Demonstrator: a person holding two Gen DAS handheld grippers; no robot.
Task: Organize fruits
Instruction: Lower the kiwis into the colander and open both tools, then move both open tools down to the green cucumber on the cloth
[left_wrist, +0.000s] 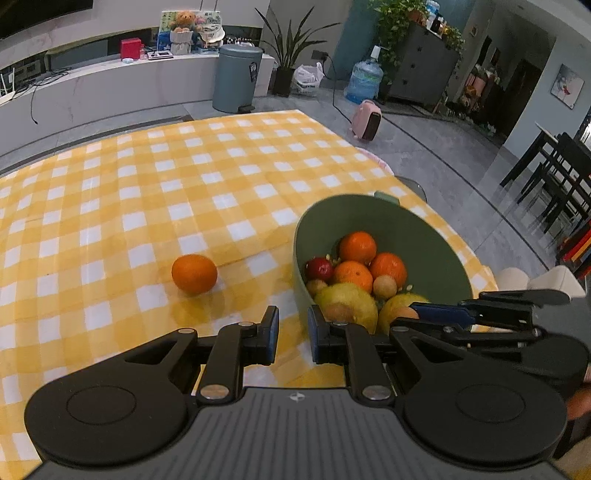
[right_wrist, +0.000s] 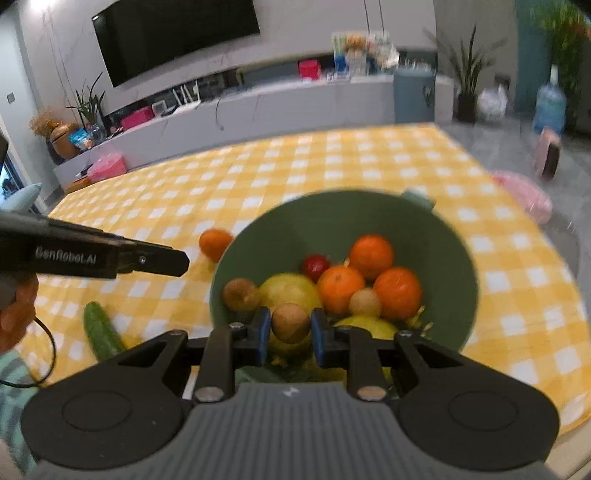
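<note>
A green bowl (right_wrist: 332, 218) on the yellow checked tablecloth holds oranges (right_wrist: 371, 256), a red fruit (right_wrist: 316, 266), yellow fruits (right_wrist: 290, 291) and small brown fruits (right_wrist: 241, 294). My right gripper (right_wrist: 290, 334) is shut on a small brown round fruit (right_wrist: 290, 323), held over the bowl's near side. My left gripper (left_wrist: 293, 334) is open and empty, just left of the bowl (left_wrist: 388, 218). A loose orange (left_wrist: 194, 273) lies on the cloth ahead-left of it; it also shows in the right wrist view (right_wrist: 214, 243). A cucumber (right_wrist: 101, 330) lies near the front left.
The left gripper body (right_wrist: 92, 254) reaches in from the left in the right wrist view; the right gripper (left_wrist: 480, 317) shows at the bowl's near right. The table edge (left_wrist: 388, 170) runs at the right, with floor, a pink heater (left_wrist: 366, 120) and dark chairs (left_wrist: 554, 173) beyond.
</note>
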